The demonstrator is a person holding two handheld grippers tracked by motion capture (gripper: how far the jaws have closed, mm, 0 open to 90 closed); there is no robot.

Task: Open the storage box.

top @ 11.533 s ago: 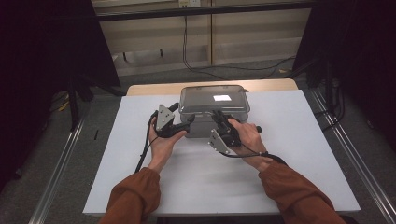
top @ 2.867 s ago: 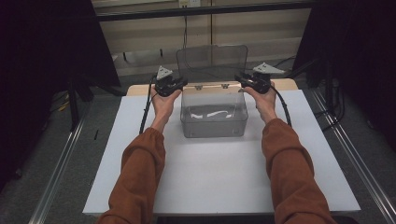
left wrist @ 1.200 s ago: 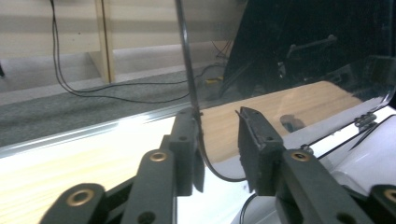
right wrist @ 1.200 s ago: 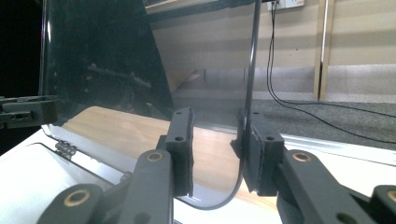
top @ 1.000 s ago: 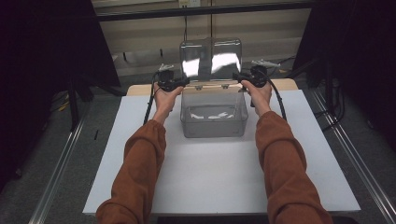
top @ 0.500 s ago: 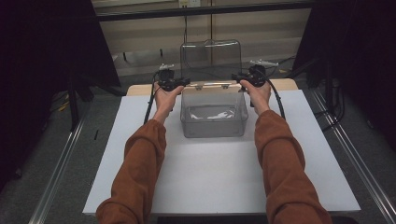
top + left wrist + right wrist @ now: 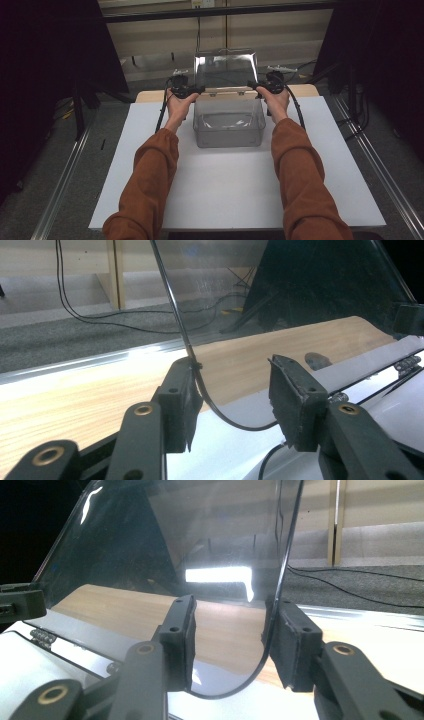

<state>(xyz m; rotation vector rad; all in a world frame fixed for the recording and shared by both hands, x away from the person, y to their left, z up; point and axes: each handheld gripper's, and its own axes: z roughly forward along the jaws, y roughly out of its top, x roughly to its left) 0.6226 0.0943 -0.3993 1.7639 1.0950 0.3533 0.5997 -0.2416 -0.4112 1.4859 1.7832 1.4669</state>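
A clear plastic box (image 7: 229, 131) stands at the far middle of the white table top (image 7: 225, 190). Its hinged clear lid (image 7: 225, 69) stands upright at the back. My left gripper (image 7: 198, 90) is at the lid's left edge, low near the hinge, and my right gripper (image 7: 253, 86) is at the right edge. In the left gripper view the gripper (image 7: 232, 390) is open around the lid (image 7: 300, 290), whose rim rests against one jaw. In the right gripper view the gripper (image 7: 230, 625) is also open, and the lid (image 7: 175, 530) rim touches one jaw.
A wooden table edge (image 7: 300, 90) shows behind the white top. Metal rails (image 7: 65, 175) run along the floor on both sides. Cables (image 7: 165, 107) trail from the grippers. Dark screens stand left and right. The box's hinges (image 7: 410, 362) sit close to my left jaws.
The box was closed at first, with both hands at its front. The lid has swung up to upright and the grippers have moved to its far sides. Over the last second little has moved.
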